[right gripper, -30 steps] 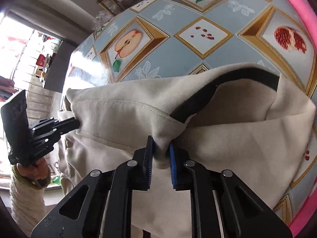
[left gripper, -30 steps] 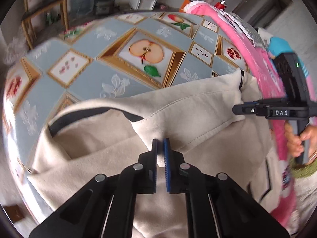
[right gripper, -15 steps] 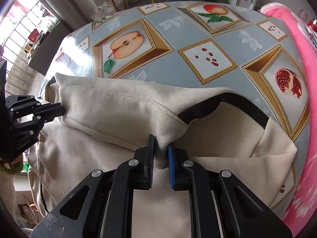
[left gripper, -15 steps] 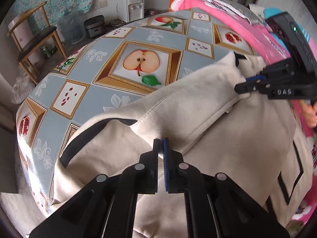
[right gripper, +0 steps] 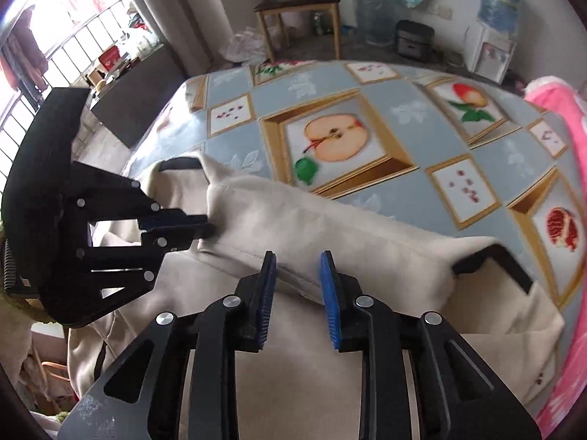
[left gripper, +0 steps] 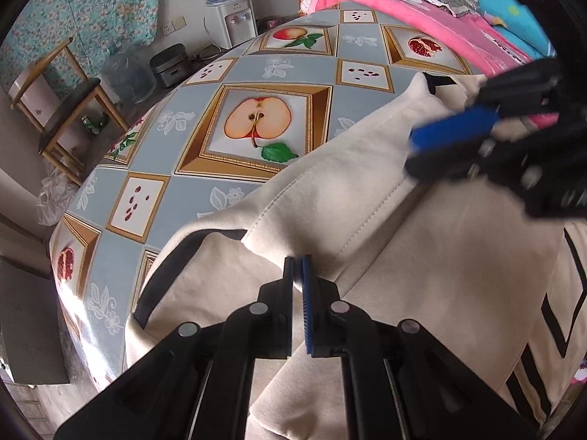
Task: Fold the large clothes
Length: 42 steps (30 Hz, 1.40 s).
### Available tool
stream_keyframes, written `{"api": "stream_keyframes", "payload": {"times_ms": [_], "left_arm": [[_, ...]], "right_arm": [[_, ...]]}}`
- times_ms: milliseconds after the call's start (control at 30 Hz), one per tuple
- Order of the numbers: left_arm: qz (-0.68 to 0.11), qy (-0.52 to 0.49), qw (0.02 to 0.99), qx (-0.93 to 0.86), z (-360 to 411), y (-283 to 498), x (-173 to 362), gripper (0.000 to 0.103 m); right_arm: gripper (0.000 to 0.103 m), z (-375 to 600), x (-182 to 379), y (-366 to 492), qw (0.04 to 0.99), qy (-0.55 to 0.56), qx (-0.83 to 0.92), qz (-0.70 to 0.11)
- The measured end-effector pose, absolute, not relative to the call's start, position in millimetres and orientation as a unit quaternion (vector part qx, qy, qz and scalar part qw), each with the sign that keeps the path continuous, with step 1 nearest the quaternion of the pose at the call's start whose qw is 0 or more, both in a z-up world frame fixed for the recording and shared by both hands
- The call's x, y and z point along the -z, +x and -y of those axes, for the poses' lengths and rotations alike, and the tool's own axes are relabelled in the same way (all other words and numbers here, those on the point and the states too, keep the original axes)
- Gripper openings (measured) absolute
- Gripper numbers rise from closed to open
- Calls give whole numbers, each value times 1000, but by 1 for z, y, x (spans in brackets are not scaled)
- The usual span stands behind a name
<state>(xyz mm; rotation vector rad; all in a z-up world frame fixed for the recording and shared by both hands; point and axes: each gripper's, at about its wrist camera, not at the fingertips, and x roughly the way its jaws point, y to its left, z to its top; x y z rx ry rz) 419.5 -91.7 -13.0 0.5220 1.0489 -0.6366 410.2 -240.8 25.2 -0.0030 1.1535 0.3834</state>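
A large beige garment with black trim (left gripper: 422,256) lies on the fruit-print tablecloth (left gripper: 234,190), its top edge folded over. My left gripper (left gripper: 297,261) is shut on a corner of that fold; the right wrist view shows it (right gripper: 207,225) pinching the cloth edge at the left. My right gripper (right gripper: 298,258) hovers over the folded edge of the garment (right gripper: 330,227). Its jaws are opening and its blue pads stand clear of the cloth beneath. In the left wrist view it (left gripper: 422,150) appears blurred at the upper right, over the fold.
A pink blanket (left gripper: 422,25) and blue cloth (left gripper: 513,18) are piled along the table's far right side. Beyond the table stand a wooden chair (left gripper: 62,106), a rice cooker (left gripper: 170,64) and a water dispenser (left gripper: 234,22). A barred window (right gripper: 73,44) is at the left.
My right gripper's jaws have spread and let go of the fold. It has slid along the edge toward the left gripper. The left gripper keeps its grip and has rolled.
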Motion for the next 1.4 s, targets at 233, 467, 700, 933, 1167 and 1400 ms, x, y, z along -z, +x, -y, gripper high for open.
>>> {"api": "stream_keyframes", "payload": {"times_ms": [233,467,700,933,1167,1400], "left_arm": [[-469,216,820,248,69,435,0,9],[-456,136,828,297,74,426,-23,8],[-485,177,800,306,117,412,15,8],[-479,160,806,309,113,410,22,8],[-487,132,805,311,108,414,22,8],[-493,91,808,310,101,417,23,8]], "right_arm": [[24,244,-10,407,812,18,-183,-555],[24,240,-4,400,828,10,-174,-533],[24,235,-4,393,835,-33,-173,-522],[32,264,-1,393,831,-44,-189,-521],[32,284,-26,403,847,27,-153,-508],[34,273,-3,421,841,15,-93,-533]]}}
